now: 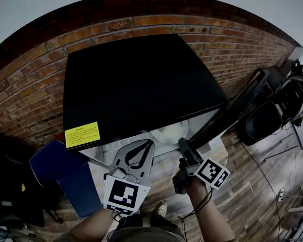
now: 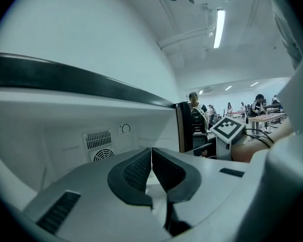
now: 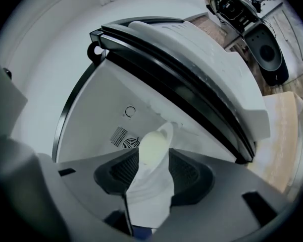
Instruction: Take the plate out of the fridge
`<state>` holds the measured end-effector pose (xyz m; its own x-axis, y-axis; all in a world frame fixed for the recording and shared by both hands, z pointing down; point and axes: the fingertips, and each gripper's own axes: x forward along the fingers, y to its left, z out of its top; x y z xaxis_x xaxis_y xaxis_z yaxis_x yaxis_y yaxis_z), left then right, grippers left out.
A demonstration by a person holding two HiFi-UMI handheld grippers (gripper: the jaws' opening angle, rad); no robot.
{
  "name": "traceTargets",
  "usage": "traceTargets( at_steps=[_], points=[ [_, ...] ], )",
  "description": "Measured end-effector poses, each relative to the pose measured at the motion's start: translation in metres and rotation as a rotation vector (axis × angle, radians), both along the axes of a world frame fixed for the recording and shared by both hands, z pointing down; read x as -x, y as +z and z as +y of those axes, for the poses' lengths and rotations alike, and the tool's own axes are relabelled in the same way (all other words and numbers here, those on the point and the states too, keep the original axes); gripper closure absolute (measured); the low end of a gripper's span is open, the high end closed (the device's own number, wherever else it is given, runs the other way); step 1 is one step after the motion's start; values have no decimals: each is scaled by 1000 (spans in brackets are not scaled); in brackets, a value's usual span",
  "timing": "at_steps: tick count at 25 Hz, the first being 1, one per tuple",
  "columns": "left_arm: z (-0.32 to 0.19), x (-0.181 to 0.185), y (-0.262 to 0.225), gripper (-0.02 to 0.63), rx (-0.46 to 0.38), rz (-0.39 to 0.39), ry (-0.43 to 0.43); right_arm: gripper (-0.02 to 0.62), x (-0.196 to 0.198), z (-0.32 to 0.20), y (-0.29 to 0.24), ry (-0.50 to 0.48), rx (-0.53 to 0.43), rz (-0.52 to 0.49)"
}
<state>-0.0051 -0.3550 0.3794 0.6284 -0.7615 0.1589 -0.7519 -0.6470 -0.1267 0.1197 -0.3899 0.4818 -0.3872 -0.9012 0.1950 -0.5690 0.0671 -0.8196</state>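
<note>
One step looks done: the fridge (image 1: 136, 84) stands with its door (image 1: 242, 102) swung open. The plate (image 3: 152, 144) sits inside, not yet gripped. The right gripper (image 3: 154, 158) has its jaws wide, with the plate's rim showing in the gap. The left gripper (image 2: 151, 150) has its jaws pressed together, empty. Grasping and lifting out remain.
</note>
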Motion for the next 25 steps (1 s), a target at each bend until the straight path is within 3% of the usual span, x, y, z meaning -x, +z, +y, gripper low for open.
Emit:
traceTargets(
  at_steps=[10, 16, 25],
  points=[
    [-7, 4, 10, 588, 31, -6, -16, 431, 15, -12, 29, -5, 107, -213],
    [-11, 12, 12, 588, 26, -26, -27, 449, 29, -20, 32, 1, 119, -304],
    [-8, 14, 14, 588, 40, -20, -39, 531, 35, -25, 28, 34, 137, -362]
  ],
)
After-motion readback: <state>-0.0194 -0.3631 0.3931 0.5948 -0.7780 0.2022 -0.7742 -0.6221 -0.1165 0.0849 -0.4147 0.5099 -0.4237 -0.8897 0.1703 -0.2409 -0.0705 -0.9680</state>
